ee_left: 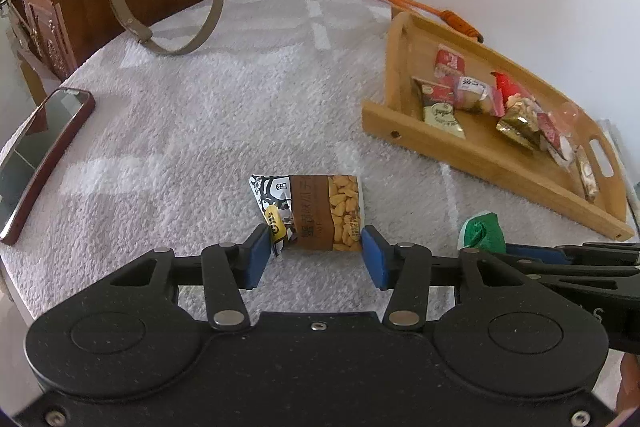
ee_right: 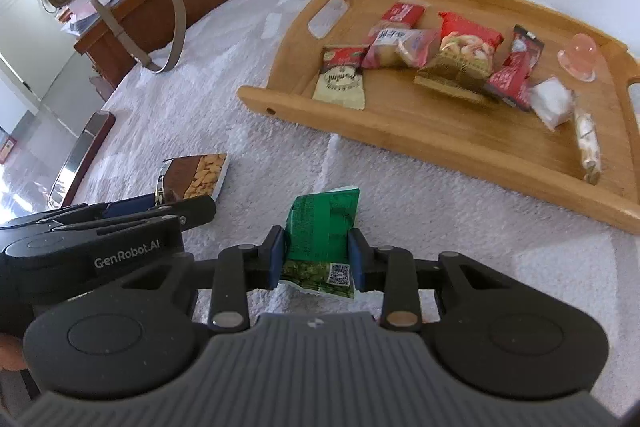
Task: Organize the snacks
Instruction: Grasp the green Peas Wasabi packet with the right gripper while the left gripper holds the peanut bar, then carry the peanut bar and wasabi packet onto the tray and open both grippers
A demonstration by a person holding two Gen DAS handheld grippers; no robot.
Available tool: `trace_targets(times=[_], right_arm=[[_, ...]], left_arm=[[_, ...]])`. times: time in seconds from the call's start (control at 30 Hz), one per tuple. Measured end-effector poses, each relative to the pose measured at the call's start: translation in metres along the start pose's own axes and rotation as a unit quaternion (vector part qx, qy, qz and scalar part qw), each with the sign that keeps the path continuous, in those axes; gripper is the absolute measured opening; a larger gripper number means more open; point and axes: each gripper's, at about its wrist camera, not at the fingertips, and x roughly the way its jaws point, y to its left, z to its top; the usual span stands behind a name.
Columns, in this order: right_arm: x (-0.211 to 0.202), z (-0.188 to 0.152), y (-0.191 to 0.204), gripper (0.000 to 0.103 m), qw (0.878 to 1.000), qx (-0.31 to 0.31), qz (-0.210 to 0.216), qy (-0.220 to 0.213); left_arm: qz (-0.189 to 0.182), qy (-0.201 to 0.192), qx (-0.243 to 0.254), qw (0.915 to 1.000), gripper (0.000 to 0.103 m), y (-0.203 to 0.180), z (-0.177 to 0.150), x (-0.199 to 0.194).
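Left wrist view: the left gripper (ee_left: 316,257) clasps the peanut packet (ee_left: 316,213) on the towel; the wooden tray (ee_left: 472,155), ahead to its right, holds several snacks.

Right wrist view: the right gripper (ee_right: 316,259) pinches the green packet (ee_right: 320,239). I judge 2 packets remain to be placed.

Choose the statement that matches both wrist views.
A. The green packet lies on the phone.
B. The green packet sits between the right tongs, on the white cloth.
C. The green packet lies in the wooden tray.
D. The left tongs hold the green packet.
B: in the right wrist view the green packet is pinched between the right tongs over the white cloth, outside the wooden tray.
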Motion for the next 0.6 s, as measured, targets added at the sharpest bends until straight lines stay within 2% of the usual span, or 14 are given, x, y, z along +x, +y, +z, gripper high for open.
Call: trace_targets(times=[0.33, 0.6], right_arm=[[-0.023, 0.010, -0.008, 0.037, 0.999, 0.010, -0.031, -0.038], [-0.046, 0.028, -0.035, 0.038, 0.995, 0.031, -0.055, -0.072]], left_arm=[[-0.023, -0.021, 0.017, 0.9994, 0.046, -0.019, 0.014, -0.017], [-0.043, -0.032, 0.044, 0.9976, 0.045, -0.048, 0.038, -0.024]])
